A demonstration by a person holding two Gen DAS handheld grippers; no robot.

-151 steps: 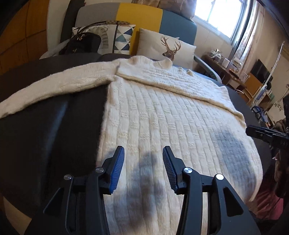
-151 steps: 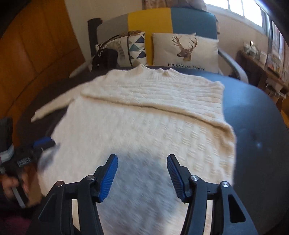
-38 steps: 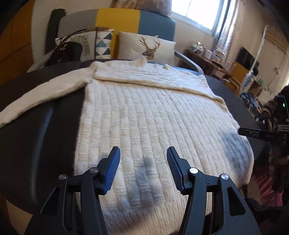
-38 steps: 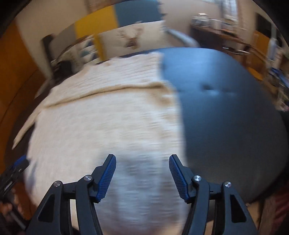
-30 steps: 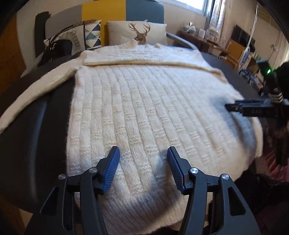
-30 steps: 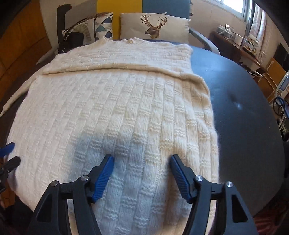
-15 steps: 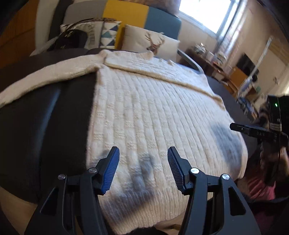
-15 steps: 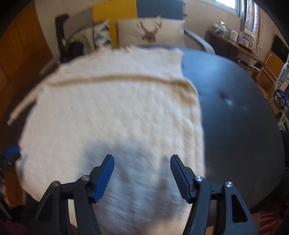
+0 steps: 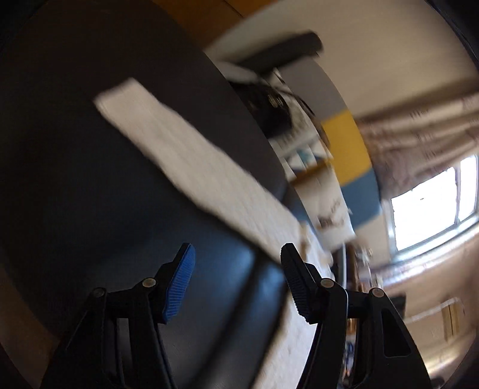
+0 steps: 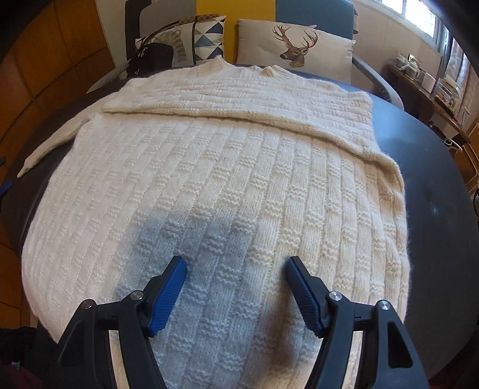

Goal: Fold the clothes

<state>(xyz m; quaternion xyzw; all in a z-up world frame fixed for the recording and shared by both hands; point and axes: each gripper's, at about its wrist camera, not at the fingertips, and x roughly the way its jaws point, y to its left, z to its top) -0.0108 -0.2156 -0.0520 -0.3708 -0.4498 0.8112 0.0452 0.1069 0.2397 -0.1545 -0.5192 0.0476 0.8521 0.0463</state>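
Note:
A cream knitted sweater (image 10: 227, 167) lies flat on the dark round table (image 10: 443, 215), collar toward the far chair, with one sleeve folded across the chest and the other sleeve (image 10: 51, 146) stretched out to the left. My right gripper (image 10: 235, 266) hovers over the sweater's lower half, its jaws opening with nothing between them. In the blurred, tilted left wrist view the stretched sleeve (image 9: 191, 167) runs diagonally over the table (image 9: 74, 194). My left gripper (image 9: 236, 254) is over bare table just short of that sleeve, its jaws opening and empty.
Behind the table stands a grey, yellow and blue chair (image 10: 233, 9) with a deer cushion (image 10: 295, 48), a patterned cushion (image 10: 206, 39) and a black handbag (image 10: 152, 57). A cluttered sideboard (image 10: 425, 86) runs along the right wall. Wooden panelling (image 10: 45, 59) is at the left.
My left gripper has swung from over the sweater's lower body out to the left sleeve and rolled, tilting its view. My right gripper has shifted slightly over the hem. Both gaps look a little wider.

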